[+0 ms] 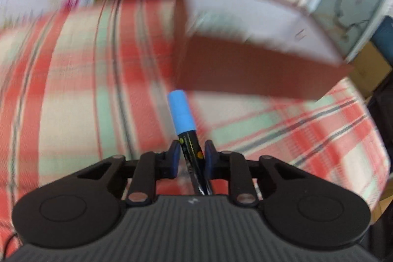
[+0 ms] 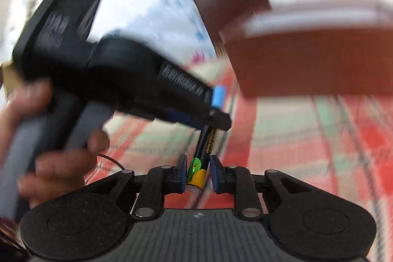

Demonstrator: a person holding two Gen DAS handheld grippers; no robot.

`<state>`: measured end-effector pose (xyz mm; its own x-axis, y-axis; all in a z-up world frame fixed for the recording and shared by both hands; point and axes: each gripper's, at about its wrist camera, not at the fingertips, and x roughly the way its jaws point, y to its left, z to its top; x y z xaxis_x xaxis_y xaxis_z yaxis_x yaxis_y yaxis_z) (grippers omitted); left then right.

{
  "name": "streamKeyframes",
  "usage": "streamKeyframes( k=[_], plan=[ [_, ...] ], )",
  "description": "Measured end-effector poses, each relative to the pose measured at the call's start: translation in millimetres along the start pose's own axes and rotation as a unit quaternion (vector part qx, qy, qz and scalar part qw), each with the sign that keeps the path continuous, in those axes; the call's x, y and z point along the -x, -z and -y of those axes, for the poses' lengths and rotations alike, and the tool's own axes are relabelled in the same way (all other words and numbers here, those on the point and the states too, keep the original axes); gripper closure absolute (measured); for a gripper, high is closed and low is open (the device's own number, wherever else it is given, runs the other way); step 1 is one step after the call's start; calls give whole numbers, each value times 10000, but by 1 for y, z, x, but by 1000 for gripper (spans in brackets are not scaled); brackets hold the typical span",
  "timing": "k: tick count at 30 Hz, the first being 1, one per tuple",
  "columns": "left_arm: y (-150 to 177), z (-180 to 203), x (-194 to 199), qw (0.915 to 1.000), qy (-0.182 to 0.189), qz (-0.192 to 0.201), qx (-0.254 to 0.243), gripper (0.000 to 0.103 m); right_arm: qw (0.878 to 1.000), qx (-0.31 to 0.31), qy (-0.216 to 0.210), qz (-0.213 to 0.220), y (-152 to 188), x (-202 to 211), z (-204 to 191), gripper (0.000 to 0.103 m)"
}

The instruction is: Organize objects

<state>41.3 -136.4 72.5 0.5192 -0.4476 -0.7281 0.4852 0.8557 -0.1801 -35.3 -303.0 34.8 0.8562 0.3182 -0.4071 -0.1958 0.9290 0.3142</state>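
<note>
Blue-capped black marker (image 1: 189,136) clamped between both tools, left (image 1: 189,151) and right (image 2: 197,170).

Bright, even daylight in both wrist views, washed out to near white across the upper frame. Heavy motion blur over the plaid cloth (image 1: 73,80) and brown box (image 1: 258,70), streaked in arcs. Sharp only at bottom centre: the blue-capped marker (image 1: 183,114) and the black gripper bodies. Strong fisheye bending toward the edges, dark vignette in the corners. Smeared hand (image 2: 49,158) at lower left of the right view.
</note>
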Motion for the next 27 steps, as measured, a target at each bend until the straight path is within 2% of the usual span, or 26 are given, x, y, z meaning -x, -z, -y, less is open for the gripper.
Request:
streamKeyframes(
  k=[2,5,9,13,15,16,17,19,21,23,25,27],
  plan=[
    [-21,21,21,9981,131,440,-402,84,9986,204,109,473,-13,10,-4,80],
    [-58,46,31,9923,231,894,-824,85,9936,76,352,1073,-42,15,9,81],
    [-105,71,10,9886,279,1043,-1052,85,9860,-33,793,1464,-74,4,37,83],
    [-132,97,-17,9834,286,1195,-1335,85,9797,-118,1149,1638,-92,-12,64,83],
    [-137,106,-31,9820,218,1191,-1448,79,9777,-197,1370,1577,-98,-26,77,82],
    [-139,107,-40,9822,132,1149,-1480,71,9759,-239,1562,1505,-100,-34,83,76],
    [-140,108,-51,9822,-28,1140,-1494,56,9728,-294,1770,1463,-99,-41,88,72],
    [-140,102,-64,9831,-244,1101,-1444,56,9683,-68,1963,1543,-93,-47,87,71],
    [-136,91,-72,9866,-244,971,-1291,56,9661,77,1980,1652,-87,-48,83,66],
    [-132,79,-77,9890,-369,887,-1129,56,9622,291,2064,1753,-81,-49,77,57],
    [-126,69,-75,9899,-465,903,-991,56,9570,559,2257,1734,-74,-54,68,50],
    [-116,59,-66,9886,-581,1019,-945,55,9558,634,2280,1744,-70,-53,61,49]
  ],
)
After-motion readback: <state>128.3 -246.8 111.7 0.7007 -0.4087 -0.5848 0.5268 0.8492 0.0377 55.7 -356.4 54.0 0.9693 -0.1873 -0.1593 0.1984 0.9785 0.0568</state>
